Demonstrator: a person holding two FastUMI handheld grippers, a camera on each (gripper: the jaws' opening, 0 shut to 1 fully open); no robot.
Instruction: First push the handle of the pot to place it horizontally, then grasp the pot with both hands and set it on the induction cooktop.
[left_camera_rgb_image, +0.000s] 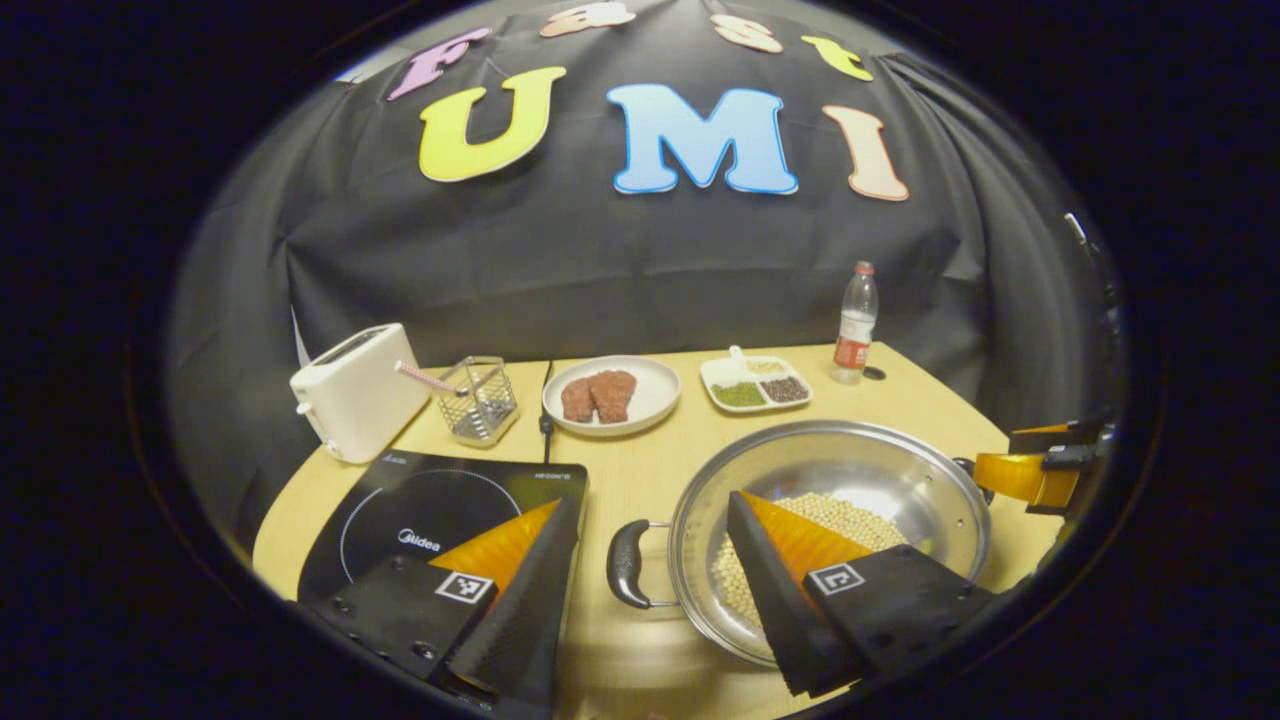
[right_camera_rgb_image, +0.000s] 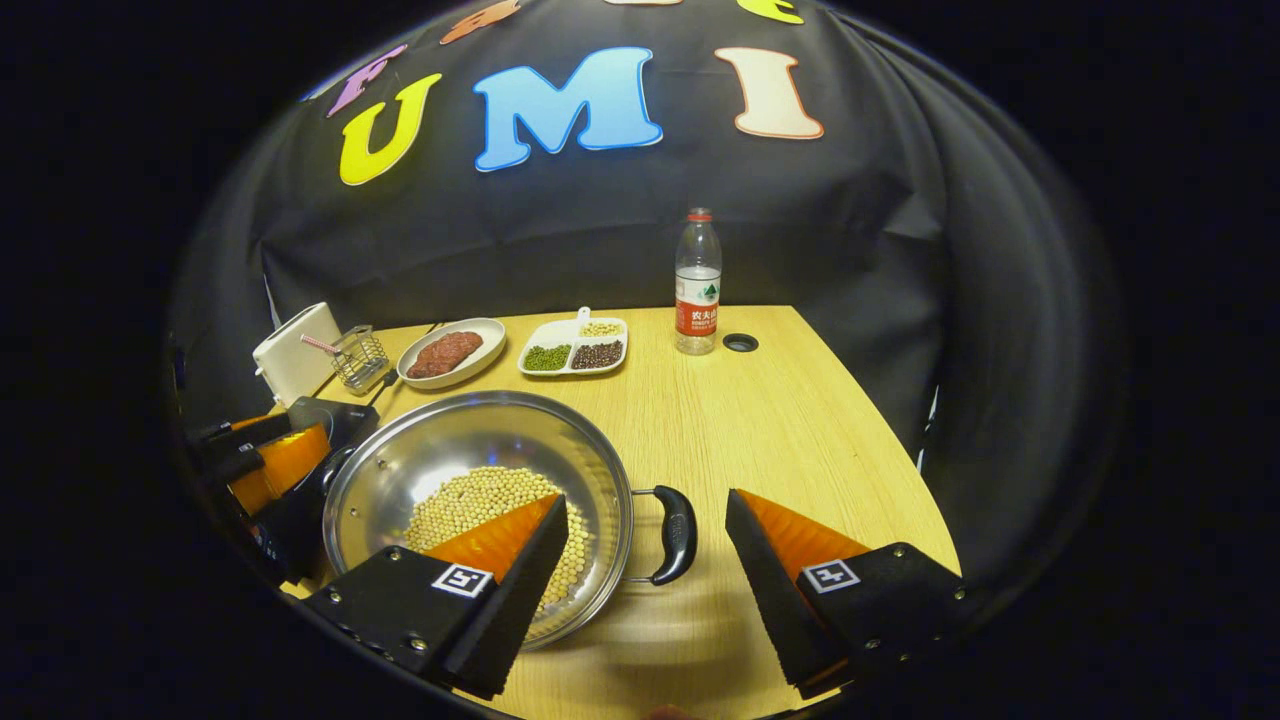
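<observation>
Steel and beans between the jaws: the left gripper (left_camera_rgb_image: 650, 560) stands wide open astride one black loop handle (left_camera_rgb_image: 626, 563), the right gripper (right_camera_rgb_image: 648, 560) wide open astride the other handle (right_camera_rgb_image: 676, 534). Rigid, slick and probably hefty, the pot (right_camera_rgb_image: 480, 470) wants those handles pinched level. It sits on the wooden worktop (right_camera_rgb_image: 790, 420), just beside the induction cooktop (left_camera_rgb_image: 440, 510).
</observation>
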